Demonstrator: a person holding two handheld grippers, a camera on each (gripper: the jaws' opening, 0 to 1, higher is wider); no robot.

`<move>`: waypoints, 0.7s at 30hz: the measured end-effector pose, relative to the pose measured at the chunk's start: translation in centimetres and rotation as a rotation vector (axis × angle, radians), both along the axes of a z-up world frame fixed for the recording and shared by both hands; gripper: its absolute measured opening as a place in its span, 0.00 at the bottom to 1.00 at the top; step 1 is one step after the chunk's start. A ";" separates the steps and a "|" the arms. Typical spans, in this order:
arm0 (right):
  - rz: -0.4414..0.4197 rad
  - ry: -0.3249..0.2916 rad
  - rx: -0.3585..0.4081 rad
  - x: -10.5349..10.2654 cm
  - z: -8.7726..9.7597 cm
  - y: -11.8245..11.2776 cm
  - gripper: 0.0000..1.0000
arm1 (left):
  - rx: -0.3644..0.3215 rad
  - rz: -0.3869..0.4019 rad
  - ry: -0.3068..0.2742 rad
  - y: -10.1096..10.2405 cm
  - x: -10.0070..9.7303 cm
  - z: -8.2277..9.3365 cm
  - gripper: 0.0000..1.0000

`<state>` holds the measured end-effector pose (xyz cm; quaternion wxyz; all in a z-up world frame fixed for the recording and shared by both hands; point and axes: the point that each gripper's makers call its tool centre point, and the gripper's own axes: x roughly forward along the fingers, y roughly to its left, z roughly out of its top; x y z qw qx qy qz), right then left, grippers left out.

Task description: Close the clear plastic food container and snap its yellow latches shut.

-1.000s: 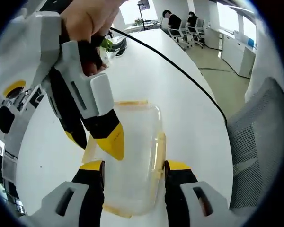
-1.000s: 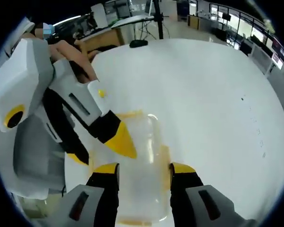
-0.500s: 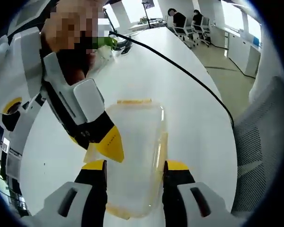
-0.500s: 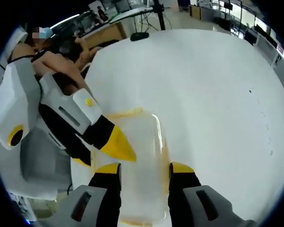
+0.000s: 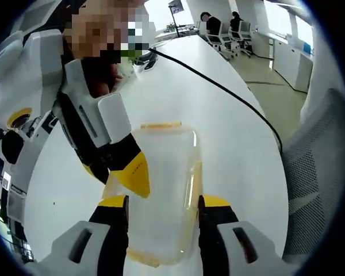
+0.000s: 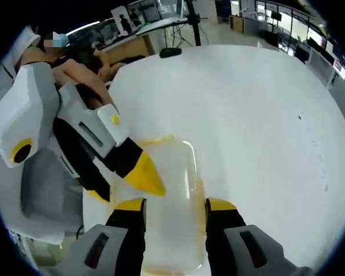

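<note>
The clear plastic container [image 5: 161, 190] lies on the white table [image 5: 236, 149] with its lid on. Yellow latches show at its far end [image 5: 161, 124] and its right side [image 5: 195, 178]. My left gripper [image 5: 163, 201] is open, its jaws straddling the container's near end. The right gripper [image 5: 112, 172] reaches in from the left, open, with one yellow tip over the container's left edge. In the right gripper view the container [image 6: 169, 201] sits between the open jaws of my right gripper [image 6: 173, 206]. The left gripper [image 6: 121, 184] comes in from the left with a tip on the lid's edge.
A black cable [image 5: 218, 86] runs across the table past the container. A grey mesh chair [image 5: 316, 167] stands off the table's right edge. A black stand base [image 6: 169, 52] sits at the far table edge. People sit at desks far behind [image 5: 210, 23].
Both views wobble a little. The grippers keep their places around the container, and it has not moved on the table.
</note>
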<state>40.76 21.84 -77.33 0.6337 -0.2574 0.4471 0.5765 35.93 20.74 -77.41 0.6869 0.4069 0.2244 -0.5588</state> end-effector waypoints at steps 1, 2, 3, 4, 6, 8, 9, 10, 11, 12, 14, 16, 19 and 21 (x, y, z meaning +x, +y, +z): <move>-0.017 -0.002 0.006 0.1 0.0 0.1 0.40 | -0.001 -0.003 -0.002 0.0 0.0 0.0 0.48; -0.034 -0.006 0.015 0.1 0.0 0.1 0.41 | -0.002 -0.004 -0.004 0.0 0.0 0.0 0.48; -0.042 -0.013 0.028 0.1 0.1 0.2 0.41 | -0.004 -0.005 -0.003 0.0 0.0 0.1 0.48; -0.054 -0.020 0.045 0.0 0.1 0.4 0.42 | -0.006 -0.006 0.000 0.0 0.0 0.1 0.48; -0.075 -0.036 0.067 0.1 0.2 0.5 0.44 | -0.005 -0.016 0.003 0.0 0.0 0.2 0.49; -0.084 -0.052 0.083 0.1 0.3 0.6 0.45 | -0.007 -0.024 0.025 0.0 -0.2 0.2 0.54; -0.097 -0.066 0.090 0.2 0.3 0.5 0.46 | -0.006 -0.021 0.027 0.0 -0.2 0.2 0.56; -0.101 -0.077 0.094 0.2 0.4 0.5 0.46 | 0.001 -0.020 0.027 0.1 -0.1 0.1 0.57; -0.107 -0.089 0.100 0.2 0.5 0.3 0.47 | 0.005 -0.023 0.027 0.2 -0.1 0.0 0.57; -0.112 -0.095 0.101 0.2 0.5 0.2 0.47 | 0.006 -0.023 0.027 0.3 -0.1 0.1 0.57; -0.120 -0.117 0.103 0.4 0.6 -0.1 0.48 | 0.003 -0.020 0.032 0.5 -0.1 0.2 0.59; -0.126 -0.129 0.112 0.3 0.8 -0.3 0.50 | -0.004 -0.021 0.031 0.5 0.0 0.4 0.61; -0.139 -0.153 0.124 0.4 1.1 -0.8 0.52 | -0.018 -0.027 0.034 0.5 0.2 0.7 0.67; -0.149 -0.155 0.130 0.3 1.2 -1.0 0.53 | -0.020 -0.030 0.039 0.7 0.4 0.9 0.69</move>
